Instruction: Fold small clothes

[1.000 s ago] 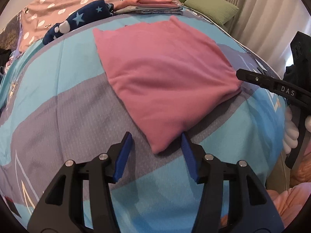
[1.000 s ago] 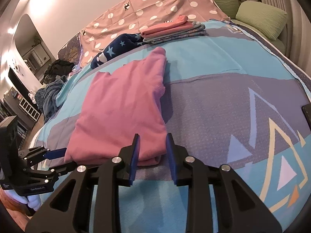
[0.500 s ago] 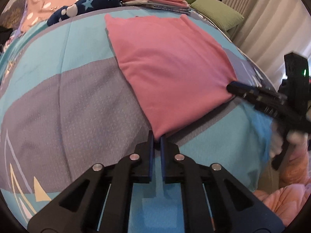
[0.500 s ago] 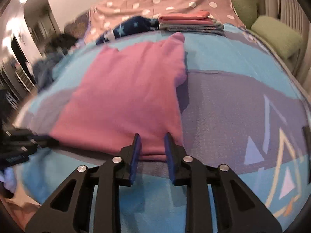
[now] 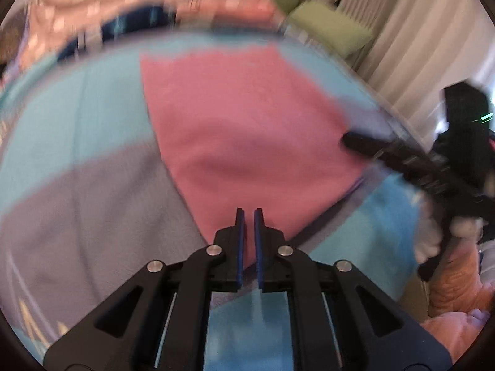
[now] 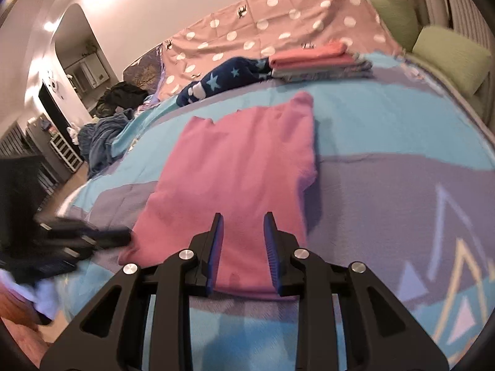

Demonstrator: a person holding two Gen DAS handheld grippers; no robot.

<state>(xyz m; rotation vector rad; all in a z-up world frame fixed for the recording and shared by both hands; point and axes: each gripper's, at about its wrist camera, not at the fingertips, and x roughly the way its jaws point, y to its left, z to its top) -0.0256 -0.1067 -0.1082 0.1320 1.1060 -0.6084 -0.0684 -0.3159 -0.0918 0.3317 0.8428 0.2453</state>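
1. The left gripper [image 5: 249,216] had its blue pads drawn almost together, pinching the near corner of the pink garment [image 5: 247,142] between them.
2. The right gripper [image 6: 243,222] held its pads [image 6: 216,247] part-way apart, and its jaws were opening; the near edge of the pink garment [image 6: 241,170] lay between them, but whether the pads pressed on the cloth could not be told.
3. In the left wrist view the right gripper [image 5: 355,142] reached in from the right side, its tip at the garment's right-hand corner. That picture was blurred.
4. In the right wrist view the left gripper [image 6: 120,235] showed as a dark, blurred shape at the left, its tip at the garment's near left corner.
5. The pink garment lay spread flat on the bedspread [image 6: 386,142], a cover of turquoise and grey-purple bands with triangle outlines at the right.
6. Well beyond the garment, at the far end of the bed, sat a stack of folded clothes [image 6: 318,61] with a coral piece on top.
7. Just left of the stack lay a navy cloth with stars [image 6: 222,80].
8. Behind both rose a pink polka-dot sheet [image 6: 278,21].
9. Green cushions [image 6: 448,55] stood at the far right, beside pale curtains [image 5: 402,31].
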